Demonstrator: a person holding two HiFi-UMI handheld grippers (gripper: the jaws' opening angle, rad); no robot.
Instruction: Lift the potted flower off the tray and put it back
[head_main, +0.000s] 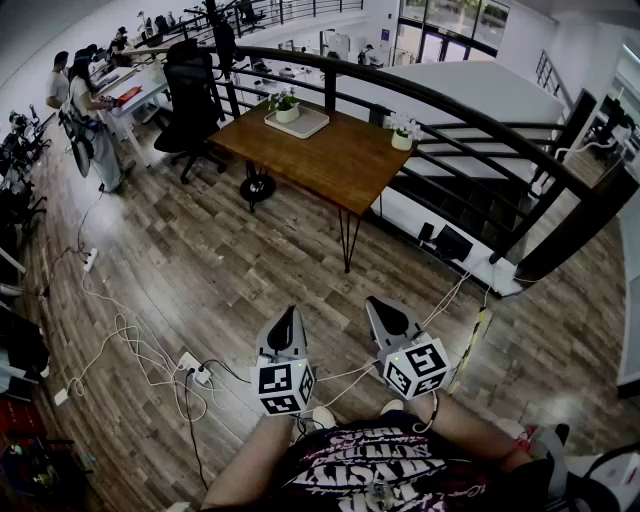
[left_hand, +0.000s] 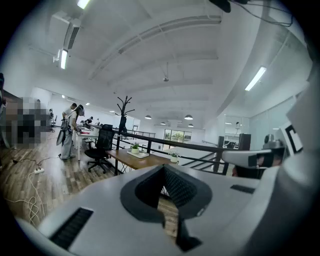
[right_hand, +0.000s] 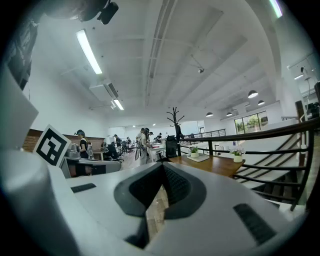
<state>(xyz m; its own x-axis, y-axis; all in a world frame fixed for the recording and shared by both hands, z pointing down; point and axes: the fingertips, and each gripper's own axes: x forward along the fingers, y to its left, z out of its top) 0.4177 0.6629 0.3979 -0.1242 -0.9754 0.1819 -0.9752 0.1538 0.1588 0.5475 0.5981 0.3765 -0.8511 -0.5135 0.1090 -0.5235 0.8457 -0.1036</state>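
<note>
**A:** Left hand-held gripper (head_main: 288, 318), grey with a marker cube. What state is it in?

**B:** Clenched. The jaws meet at a point with nothing between them. The right hand-held gripper (head_main: 384, 308) is the same: jaws together, empty. Both are carried side by side, near level, low in front of the person over the wood-plank floor (head_main: 200, 270). It reads as a carrying pose, not a reach.

**A:** Where is the task's thing?

**B:** The small green potted flower in a white pot (head_main: 286, 106) stands on the pale flat rectangular tray (head_main: 308, 125), at the far side of the brown wooden counter (head_main: 340, 160). It is well apart from both grippers. Lift not yet begun, I judge.

**A:** Anything beside it?

**B:** A second pot with white blossoms (head_main: 403, 131) sits off the tray at the counter's edge by the black curved railing (head_main: 450, 108). It could be mistaken for the target. My judgement is that the person must walk up and open a gripper's jaws first.
</note>
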